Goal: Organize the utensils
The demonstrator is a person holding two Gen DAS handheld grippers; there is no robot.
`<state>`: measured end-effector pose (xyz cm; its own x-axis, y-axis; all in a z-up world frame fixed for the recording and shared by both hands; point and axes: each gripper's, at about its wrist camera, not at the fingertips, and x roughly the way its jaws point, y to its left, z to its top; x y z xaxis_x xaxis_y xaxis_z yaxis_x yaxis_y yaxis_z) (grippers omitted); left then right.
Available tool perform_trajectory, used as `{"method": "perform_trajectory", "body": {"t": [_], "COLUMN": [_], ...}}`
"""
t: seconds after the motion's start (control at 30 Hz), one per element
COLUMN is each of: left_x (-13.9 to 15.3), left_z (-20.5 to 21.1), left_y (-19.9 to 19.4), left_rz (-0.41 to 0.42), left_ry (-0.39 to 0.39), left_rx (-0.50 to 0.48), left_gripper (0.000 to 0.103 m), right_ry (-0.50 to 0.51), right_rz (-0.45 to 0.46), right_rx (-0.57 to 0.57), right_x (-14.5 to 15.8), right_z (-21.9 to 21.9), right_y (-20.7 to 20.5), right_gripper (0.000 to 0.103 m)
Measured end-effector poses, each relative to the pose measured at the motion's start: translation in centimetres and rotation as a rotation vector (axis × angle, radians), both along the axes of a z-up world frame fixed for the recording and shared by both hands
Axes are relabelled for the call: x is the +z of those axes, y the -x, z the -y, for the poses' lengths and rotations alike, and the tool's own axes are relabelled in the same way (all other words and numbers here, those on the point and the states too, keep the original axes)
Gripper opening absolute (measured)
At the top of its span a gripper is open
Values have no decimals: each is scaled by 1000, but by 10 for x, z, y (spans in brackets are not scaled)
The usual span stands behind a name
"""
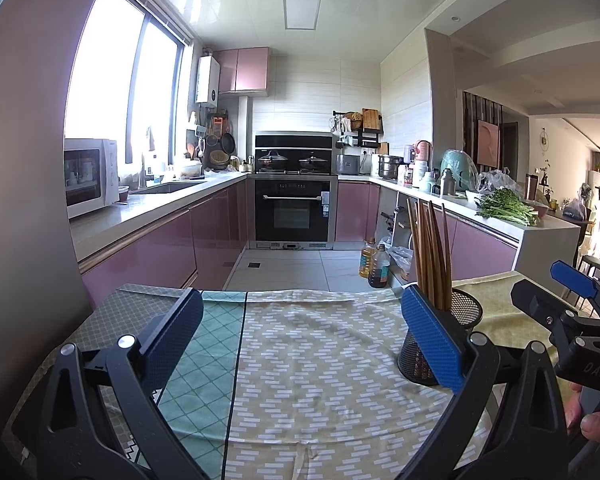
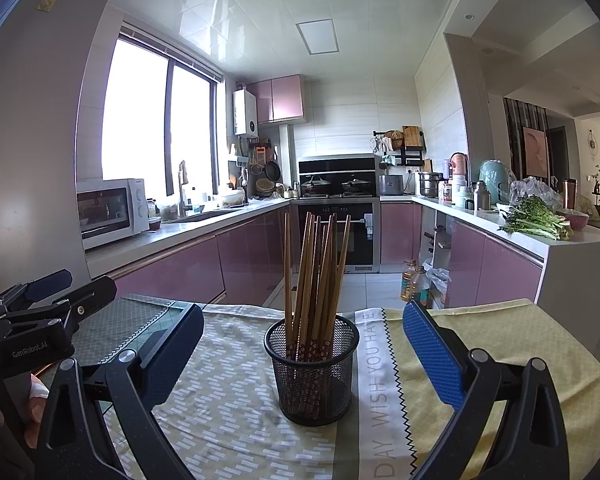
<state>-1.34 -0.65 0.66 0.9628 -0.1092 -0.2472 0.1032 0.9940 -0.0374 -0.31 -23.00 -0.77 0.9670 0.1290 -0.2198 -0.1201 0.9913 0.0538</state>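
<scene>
A black mesh holder (image 2: 312, 376) stands upright on the cloth-covered table (image 2: 228, 408), with several wooden chopsticks (image 2: 312, 276) standing in it. My right gripper (image 2: 300, 344) is open and empty, its blue pads either side of the holder, a little short of it. In the left wrist view the holder (image 1: 460, 312) and chopsticks (image 1: 430, 252) are at the right, partly behind the right pad. My left gripper (image 1: 300, 332) is open and empty over bare cloth (image 1: 308, 364). Each gripper shows at the edge of the other's view: the right one (image 1: 572, 300), the left one (image 2: 44, 300).
The table's far edge (image 2: 340, 306) drops to the kitchen floor. Oil bottles (image 2: 414, 284) stand on the floor beyond it. Pink cabinets, a microwave (image 2: 112, 212), an oven (image 2: 338, 232) and a counter with greens (image 2: 536, 220) ring the room.
</scene>
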Motion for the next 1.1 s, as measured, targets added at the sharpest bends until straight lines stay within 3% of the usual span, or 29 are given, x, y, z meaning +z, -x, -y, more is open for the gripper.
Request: {"method": "perform_trajectory", "body": {"t": [1.1], "left_x": [-2], "left_z": [0], "left_y": [-1], "left_rz": [0], "left_ry": [-4], "left_rx": [4], "left_gripper": [97], "right_ry": [-2], "right_rz": [-2], "right_rx": [0], "right_x": [1], "right_z": [-3], "right_y": [1], "right_gripper": [97]}}
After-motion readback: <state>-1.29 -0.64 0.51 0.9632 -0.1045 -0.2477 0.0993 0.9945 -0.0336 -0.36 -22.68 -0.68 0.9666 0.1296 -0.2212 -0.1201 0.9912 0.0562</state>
